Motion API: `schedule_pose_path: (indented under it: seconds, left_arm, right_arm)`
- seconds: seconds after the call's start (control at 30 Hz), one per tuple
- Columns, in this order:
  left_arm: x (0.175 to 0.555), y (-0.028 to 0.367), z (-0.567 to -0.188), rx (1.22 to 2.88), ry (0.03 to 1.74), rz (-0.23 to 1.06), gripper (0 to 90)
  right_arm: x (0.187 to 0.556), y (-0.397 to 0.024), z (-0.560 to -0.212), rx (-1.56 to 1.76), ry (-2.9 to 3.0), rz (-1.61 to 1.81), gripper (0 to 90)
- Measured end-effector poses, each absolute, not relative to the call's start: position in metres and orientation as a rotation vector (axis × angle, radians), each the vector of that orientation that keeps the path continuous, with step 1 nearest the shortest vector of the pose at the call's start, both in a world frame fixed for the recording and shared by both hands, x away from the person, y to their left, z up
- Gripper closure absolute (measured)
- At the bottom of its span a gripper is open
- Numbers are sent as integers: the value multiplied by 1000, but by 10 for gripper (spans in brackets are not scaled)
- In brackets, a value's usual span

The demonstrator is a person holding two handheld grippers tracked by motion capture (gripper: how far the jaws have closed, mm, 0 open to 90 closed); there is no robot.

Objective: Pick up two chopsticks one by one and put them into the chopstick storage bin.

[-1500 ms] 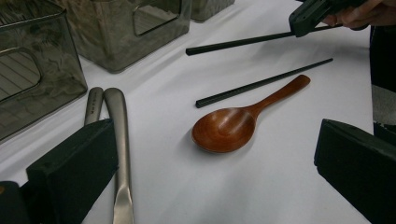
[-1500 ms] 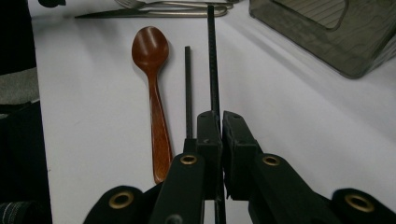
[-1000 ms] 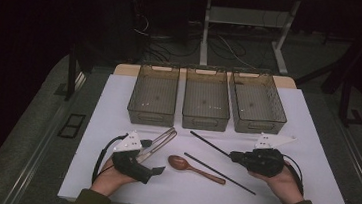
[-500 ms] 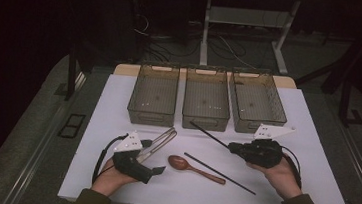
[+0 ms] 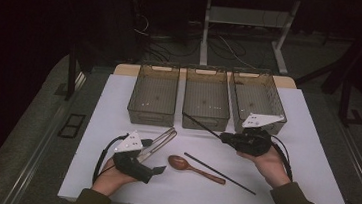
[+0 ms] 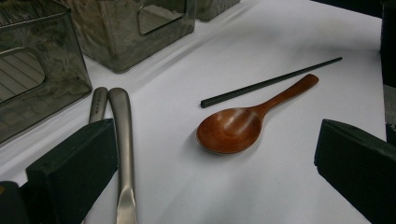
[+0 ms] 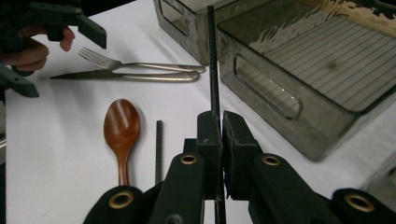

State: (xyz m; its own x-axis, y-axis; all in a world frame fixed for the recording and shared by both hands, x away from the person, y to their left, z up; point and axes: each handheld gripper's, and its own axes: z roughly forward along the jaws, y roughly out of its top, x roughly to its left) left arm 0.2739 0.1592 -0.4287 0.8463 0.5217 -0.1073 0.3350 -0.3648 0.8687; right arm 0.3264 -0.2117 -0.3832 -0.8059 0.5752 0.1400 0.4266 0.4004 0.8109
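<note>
High view: the right gripper point(image 5: 226, 136) is clenching one black chopstick point(image 5: 201, 124), which is slanting toward the middle bin point(image 5: 204, 122) on the white table point(image 5: 314, 160). The left gripper point(image 5: 154, 172) is resting near the fork point(image 5: 161, 138), jaws spread wide and holding nothing. A second chopstick point(image 5: 220, 173) is lying beside the wooden spoon point(image 5: 194, 167).

Left gripper view: the jaws are gaping, framing the spoon point(image 6: 243, 123) and second chopstick point(image 6: 271, 83).

Right gripper view: the jaws are pinching the chopstick point(image 7: 212, 70) just beside a bin point(image 7: 299, 74).
</note>
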Motion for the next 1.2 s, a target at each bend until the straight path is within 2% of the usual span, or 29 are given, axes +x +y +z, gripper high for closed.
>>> schedule_pose_path:
  seconds: [1.2]
  left_arm:
    - [274, 155, -429, 1983, 625, 222, 0]
  right_arm:
    - [404, -131, -349, 950, 2492, 1323, 852]
